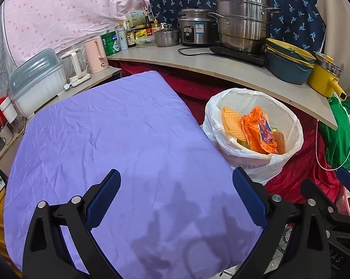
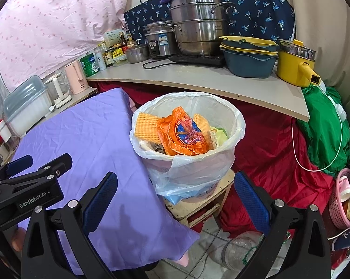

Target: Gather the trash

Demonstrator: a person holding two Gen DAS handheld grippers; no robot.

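A white-lined trash bin (image 1: 214, 114) (image 2: 189, 162) stands on a low wooden stool beside the purple-covered table (image 1: 119, 139) (image 2: 86, 144). Inside lie an orange wrapper (image 1: 258, 132) (image 2: 182, 134) and yellow wafer pieces (image 1: 233, 123) (image 2: 147, 125). My left gripper (image 1: 175, 197) is open and empty over the purple cloth, left of the bin. My right gripper (image 2: 175, 200) is open and empty, just in front of the bin. The left gripper also shows in the right wrist view (image 2: 39, 162) at the left.
A curved shelf (image 2: 209, 81) behind the bin holds steel pots, stacked blue and yellow bowls (image 2: 249, 55) and a yellow pot. A pink kettle and plastic box stand far left. Red cloth, a green bag (image 2: 326, 125), a pink basket and a clear bottle (image 2: 240, 246) lie around the floor.
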